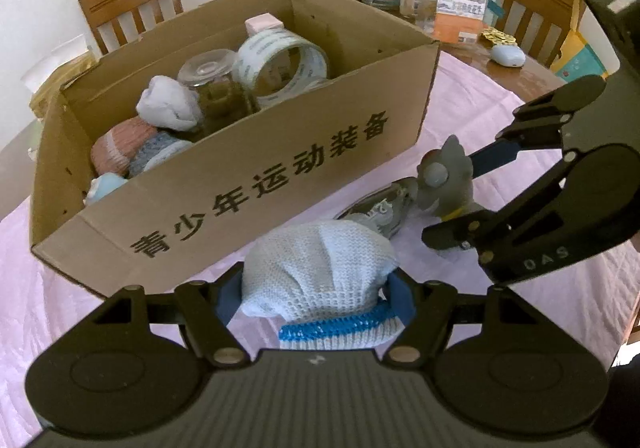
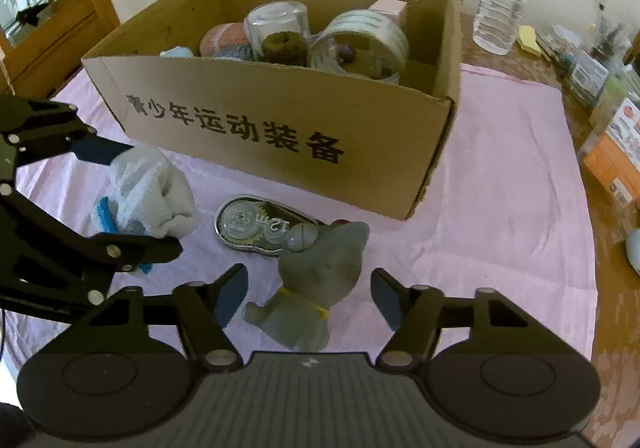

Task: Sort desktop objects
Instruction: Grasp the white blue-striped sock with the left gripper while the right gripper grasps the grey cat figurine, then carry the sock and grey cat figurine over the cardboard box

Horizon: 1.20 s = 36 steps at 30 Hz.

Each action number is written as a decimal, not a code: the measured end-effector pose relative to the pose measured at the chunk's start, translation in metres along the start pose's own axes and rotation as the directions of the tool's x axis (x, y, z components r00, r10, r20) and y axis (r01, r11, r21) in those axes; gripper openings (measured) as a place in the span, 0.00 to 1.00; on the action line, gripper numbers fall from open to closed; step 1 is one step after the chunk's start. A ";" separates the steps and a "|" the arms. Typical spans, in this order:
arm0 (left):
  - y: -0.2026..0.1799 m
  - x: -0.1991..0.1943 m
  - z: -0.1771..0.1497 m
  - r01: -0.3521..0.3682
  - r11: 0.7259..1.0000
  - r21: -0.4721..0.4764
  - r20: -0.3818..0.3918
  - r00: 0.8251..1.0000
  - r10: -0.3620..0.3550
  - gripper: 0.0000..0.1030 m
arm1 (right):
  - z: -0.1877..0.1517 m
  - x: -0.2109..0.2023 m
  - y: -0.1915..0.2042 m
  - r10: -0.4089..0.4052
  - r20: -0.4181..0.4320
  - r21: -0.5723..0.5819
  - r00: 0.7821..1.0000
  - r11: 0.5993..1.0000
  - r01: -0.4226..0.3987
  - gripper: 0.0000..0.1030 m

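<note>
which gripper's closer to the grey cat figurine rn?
Right. The right gripper has its fingers either side of the grey cat figurine, not yet touching. The left gripper is off to one side, clamped on a rolled sock.

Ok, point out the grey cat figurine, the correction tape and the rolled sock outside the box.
grey cat figurine (image 2: 320,268), right wrist view, on its neck and upper back.
correction tape (image 2: 250,226), right wrist view, on its clear casing over the reels.
rolled sock (image 1: 320,268), left wrist view, on its knit middle.
</note>
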<state>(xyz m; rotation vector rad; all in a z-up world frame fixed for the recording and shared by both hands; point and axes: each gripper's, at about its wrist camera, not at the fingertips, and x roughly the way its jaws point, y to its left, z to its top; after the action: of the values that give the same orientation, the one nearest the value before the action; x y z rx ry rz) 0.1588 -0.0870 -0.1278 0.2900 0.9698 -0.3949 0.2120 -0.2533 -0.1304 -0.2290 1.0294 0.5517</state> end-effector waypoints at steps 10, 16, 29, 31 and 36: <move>0.003 -0.009 -0.004 -0.010 1.000 0.021 0.005 1.000 0.010 0.70 | 0.003 0.000 -0.002 -0.012 -0.006 -0.029 1.000 1.000 0.011 0.48; 0.009 -0.017 -0.002 0.005 1.000 0.010 0.007 1.000 -0.006 0.70 | 0.003 -0.009 0.000 -0.013 -0.006 -0.066 1.000 0.998 0.012 0.47; 0.016 -0.046 0.012 -0.010 1.000 0.024 0.042 0.999 0.009 0.70 | 0.023 -0.056 0.008 -0.021 0.061 -0.201 0.998 0.979 0.033 0.47; 0.017 -0.052 0.015 -0.009 1.000 0.025 0.053 0.999 0.008 0.70 | 0.028 -0.062 0.009 -0.017 0.075 -0.202 0.997 0.979 0.032 0.47; 0.019 -0.062 0.023 -0.009 0.999 0.032 0.074 0.997 0.006 0.70 | 0.036 -0.073 0.009 -0.016 0.102 -0.209 0.995 0.977 0.037 0.47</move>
<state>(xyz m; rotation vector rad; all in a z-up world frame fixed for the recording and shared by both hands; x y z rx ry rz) 0.1528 -0.0678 -0.0620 0.3062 0.8902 -0.4121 0.2048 -0.2543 -0.0486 -0.3980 0.8697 0.6422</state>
